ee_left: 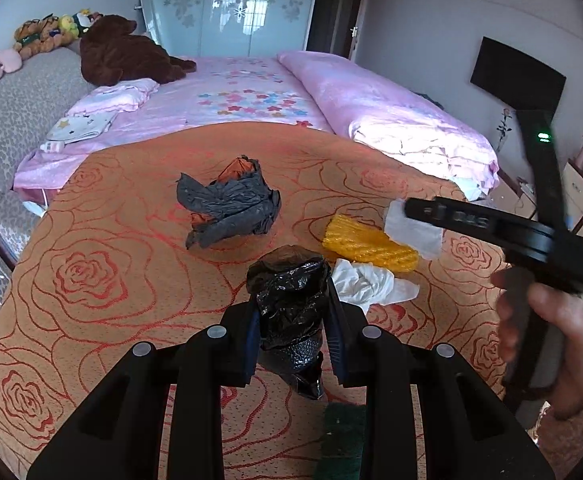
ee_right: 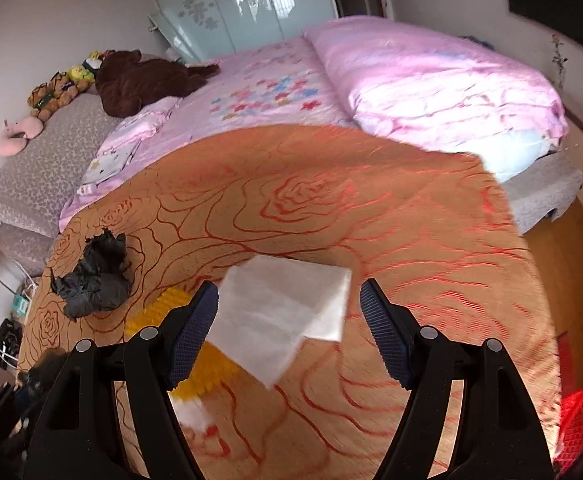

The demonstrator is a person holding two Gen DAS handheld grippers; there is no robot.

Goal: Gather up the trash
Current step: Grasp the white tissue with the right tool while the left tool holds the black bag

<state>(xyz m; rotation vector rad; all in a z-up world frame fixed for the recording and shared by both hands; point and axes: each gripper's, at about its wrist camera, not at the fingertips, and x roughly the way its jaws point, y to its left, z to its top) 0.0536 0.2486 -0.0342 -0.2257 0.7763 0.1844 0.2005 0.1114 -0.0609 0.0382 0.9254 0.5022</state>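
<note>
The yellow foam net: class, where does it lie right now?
In the left wrist view the yellow foam net lies on the orange rose-patterned cover, right of centre, between two white tissues.

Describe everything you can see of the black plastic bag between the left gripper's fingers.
The black plastic bag is glossy, thin and crumpled into an upright roll. The left gripper is shut on its middle, both blue pads pressing its sides. Its top bulges above the fingers; its lower end hangs below them over the orange bedspread. A crumpled white tissue lies just right of it.
</note>
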